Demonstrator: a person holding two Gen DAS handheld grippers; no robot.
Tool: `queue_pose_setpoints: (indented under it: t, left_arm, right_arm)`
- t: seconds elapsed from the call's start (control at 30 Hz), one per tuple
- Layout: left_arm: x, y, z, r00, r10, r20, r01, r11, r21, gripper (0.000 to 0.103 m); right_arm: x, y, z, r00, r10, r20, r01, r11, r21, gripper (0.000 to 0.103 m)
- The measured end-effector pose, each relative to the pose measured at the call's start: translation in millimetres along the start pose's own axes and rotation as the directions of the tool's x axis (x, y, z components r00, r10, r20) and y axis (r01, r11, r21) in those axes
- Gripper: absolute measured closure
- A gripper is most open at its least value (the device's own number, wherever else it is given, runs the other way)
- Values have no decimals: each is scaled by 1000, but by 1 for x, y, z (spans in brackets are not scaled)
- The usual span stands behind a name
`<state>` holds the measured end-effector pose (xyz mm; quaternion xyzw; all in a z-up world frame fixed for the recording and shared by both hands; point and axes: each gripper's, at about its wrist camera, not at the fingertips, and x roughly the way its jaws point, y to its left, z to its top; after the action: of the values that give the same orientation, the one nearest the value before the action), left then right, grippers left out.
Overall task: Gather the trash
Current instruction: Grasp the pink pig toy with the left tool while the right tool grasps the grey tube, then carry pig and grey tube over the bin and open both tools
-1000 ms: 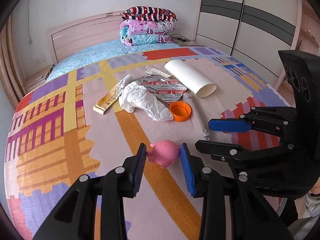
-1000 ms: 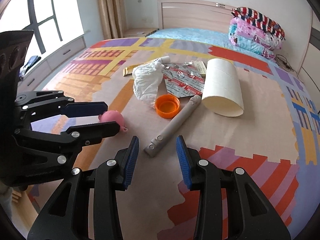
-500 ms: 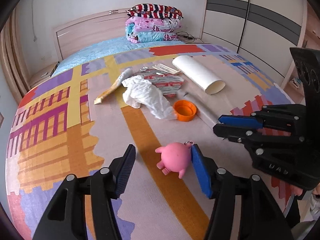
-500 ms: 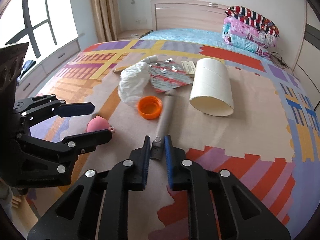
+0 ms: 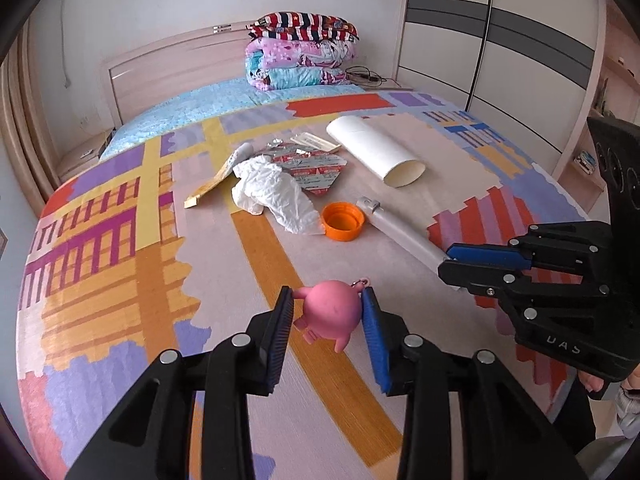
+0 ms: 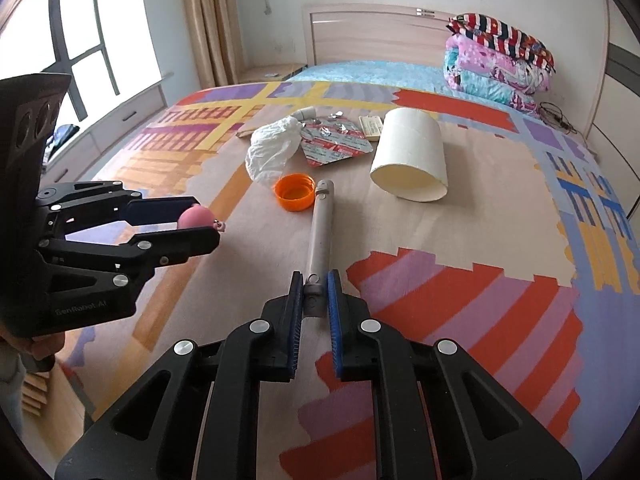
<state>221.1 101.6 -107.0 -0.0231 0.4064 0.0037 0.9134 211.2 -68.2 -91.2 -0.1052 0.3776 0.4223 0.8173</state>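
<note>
One pink pig toy [image 5: 331, 312], one grey tube [image 6: 320, 232], one orange cap [image 5: 343, 222], one paper roll [image 5: 374, 150], two foil wrappers [image 5: 316, 166].

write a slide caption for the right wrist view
Right gripper clamps the near end of a grey tube on the patterned bedspread; left gripper closes on a pink pig toy.

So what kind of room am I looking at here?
A bedroom, most likely: a wide bed with a patchwork-coloured cover and pale wooden headboard, a stack of folded patterned quilts by it, and a tall sliding-door wardrobe along one wall.
</note>
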Motion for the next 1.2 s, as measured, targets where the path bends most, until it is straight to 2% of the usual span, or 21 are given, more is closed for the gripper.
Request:
queue_pose_setpoints:
  t: [0.43, 0.77, 0.87, 1.2]
  left_arm:
    - [-53, -32, -17, 998, -5, 57, 4, 1000, 16, 69]
    - [-89, -68, -42, 996, -28, 89, 26, 999, 24, 69]
    - [-97, -75, -51, 994, -55, 92, 54, 998, 14, 69]
    - [-108, -97, -92, 991, -107, 76, 108, 994, -8, 69]
  right_arm:
    - [-52, 8, -20, 998, 18, 55, -17, 1000, -19, 90]
    - [-106, 21, -49, 994, 49, 94, -43, 997, -63, 90]
    - [-117, 23, -62, 993, 58, 100, -51, 996, -70, 90]
    - [-138, 33, -106, 993, 100, 63, -93, 990, -109, 90]
